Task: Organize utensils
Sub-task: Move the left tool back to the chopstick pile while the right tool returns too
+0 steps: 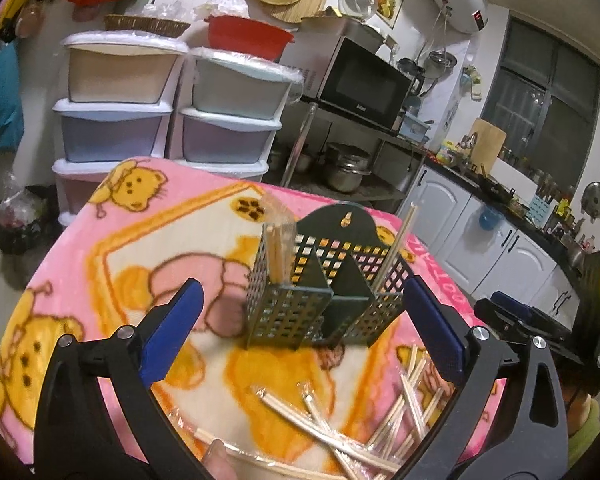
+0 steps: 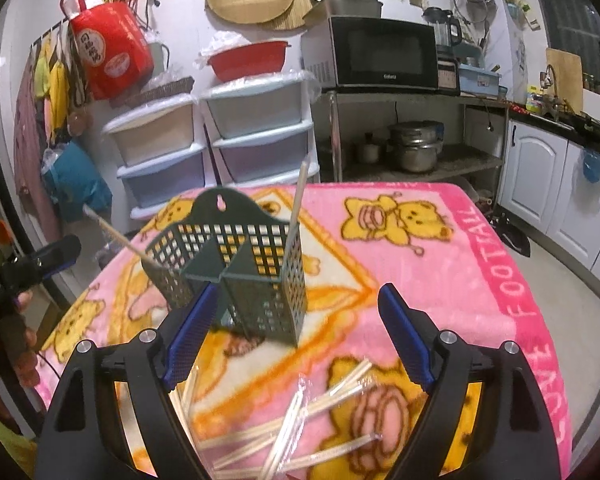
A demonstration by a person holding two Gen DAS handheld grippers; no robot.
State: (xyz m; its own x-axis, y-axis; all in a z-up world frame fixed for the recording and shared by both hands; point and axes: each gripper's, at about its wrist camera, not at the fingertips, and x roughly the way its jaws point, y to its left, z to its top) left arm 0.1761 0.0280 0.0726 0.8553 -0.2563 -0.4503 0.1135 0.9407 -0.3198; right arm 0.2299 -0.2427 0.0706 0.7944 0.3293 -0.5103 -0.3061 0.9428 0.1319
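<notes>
A dark green perforated utensil holder [image 1: 324, 292] [image 2: 236, 272] stands upright on a pink cartoon blanket [image 1: 100, 280] [image 2: 440, 264]. In the left wrist view, wrapped chopsticks [image 1: 276, 248] stand in its left compartment and a single one [image 1: 396, 248] leans in its right compartment. Several loose wrapped chopsticks [image 1: 360, 432] [image 2: 300, 420] lie on the blanket in front of it. My left gripper [image 1: 304, 328] is open just short of the holder, nothing between its blue pads. My right gripper [image 2: 298, 340] is open over the loose pile, holding nothing. Each gripper shows at the edge of the other's view [image 1: 516, 316] [image 2: 48, 260].
Stacked plastic drawers [image 1: 120, 112] [image 2: 212, 140] stand behind the table. A microwave [image 1: 360, 84] [image 2: 384, 56] sits on a metal rack with pots [image 2: 416, 152] below. White cabinets [image 2: 540, 168] and a crowded counter run along the right. A hand [image 2: 16, 344] grips the left tool.
</notes>
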